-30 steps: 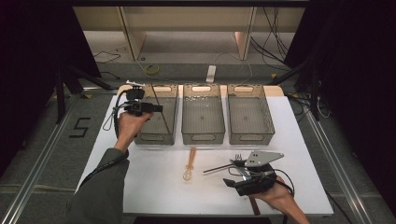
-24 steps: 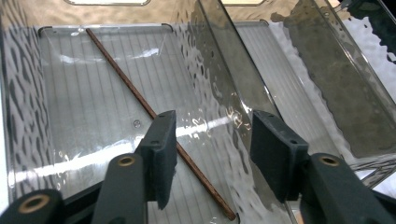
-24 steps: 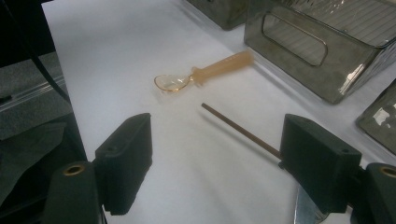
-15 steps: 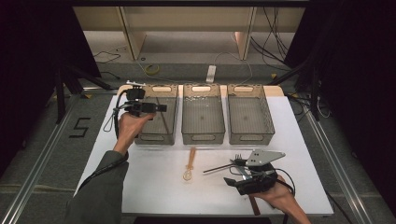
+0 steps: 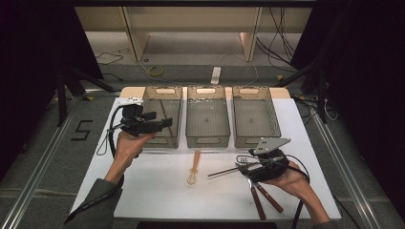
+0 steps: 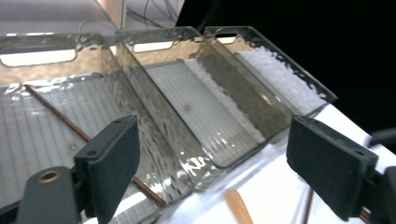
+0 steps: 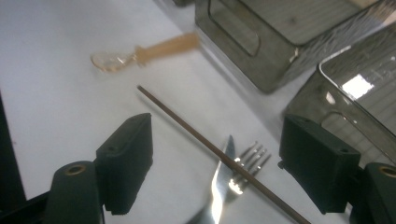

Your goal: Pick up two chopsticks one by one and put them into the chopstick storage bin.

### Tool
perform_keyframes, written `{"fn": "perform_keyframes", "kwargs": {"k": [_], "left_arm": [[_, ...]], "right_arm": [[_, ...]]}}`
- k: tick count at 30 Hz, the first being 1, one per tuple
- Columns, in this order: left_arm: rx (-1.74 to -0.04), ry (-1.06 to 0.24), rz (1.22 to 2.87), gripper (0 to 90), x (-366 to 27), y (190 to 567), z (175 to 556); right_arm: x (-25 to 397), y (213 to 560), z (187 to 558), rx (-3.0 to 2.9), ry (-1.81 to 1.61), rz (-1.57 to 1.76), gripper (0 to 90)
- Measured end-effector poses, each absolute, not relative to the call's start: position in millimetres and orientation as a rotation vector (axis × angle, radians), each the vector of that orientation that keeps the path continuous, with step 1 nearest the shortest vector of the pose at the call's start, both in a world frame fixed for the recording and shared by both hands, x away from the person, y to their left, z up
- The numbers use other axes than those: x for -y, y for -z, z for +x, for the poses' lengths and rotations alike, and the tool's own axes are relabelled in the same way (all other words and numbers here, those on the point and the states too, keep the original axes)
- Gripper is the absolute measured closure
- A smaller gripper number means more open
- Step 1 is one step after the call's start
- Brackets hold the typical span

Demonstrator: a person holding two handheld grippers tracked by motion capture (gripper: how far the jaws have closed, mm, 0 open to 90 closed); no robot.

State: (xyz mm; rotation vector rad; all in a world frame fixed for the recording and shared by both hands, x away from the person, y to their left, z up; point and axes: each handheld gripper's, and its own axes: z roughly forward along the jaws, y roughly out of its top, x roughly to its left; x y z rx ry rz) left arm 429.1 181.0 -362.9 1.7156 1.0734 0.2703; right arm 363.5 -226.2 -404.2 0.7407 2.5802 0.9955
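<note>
Probably lab recording rig: black curtains [image 5: 38,43], loose floor cables [image 5: 286,33], metal floor rails [image 5: 43,162].

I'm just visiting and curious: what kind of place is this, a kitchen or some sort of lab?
Most likely a lab recording setup, not a kitchen: a white table ringed by black curtains, cables on the bare floor, and three clear bins with cutlery like a fork laid out for sorting.

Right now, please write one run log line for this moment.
left gripper: open, over left bin | right gripper: open, above chopstick | chopstick ungrasped
</note>
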Motion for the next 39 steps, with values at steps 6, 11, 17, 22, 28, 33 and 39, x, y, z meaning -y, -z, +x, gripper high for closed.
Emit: {"fn": "perform_keyframes", "kwargs": {"k": [6,11,17,22,28,33,39], "left_arm": [[-1.041,-0.314,1.676,15.9,-181,366,406],[-1.008,-0.333,1.689,15.8,-180,377,392],[-0.996,-0.334,1.658,15.7,-184,393,377],[-0.989,-0.327,1.653,15.7,-182,399,365],[-0.983,-0.311,1.638,15.7,-184,403,354],[-0.98,-0.318,1.629,15.6,-185,405,349],[-0.962,-0.31,1.636,15.5,-181,406,342]], "right_arm": [[234,407,382,-2.6,-0.915,0.753,26.3],[238,410,390,-2.624,-0.874,0.757,26.8],[237,416,395,-2.672,-0.801,0.723,28.6],[235,423,400,-2.693,-0.723,0.718,31.4],[242,430,406,-2.748,-0.649,0.684,35.8],[244,433,410,-2.784,-0.607,0.672,41.4],[239,443,413,-2.79,-0.526,0.648,45.5]]}}
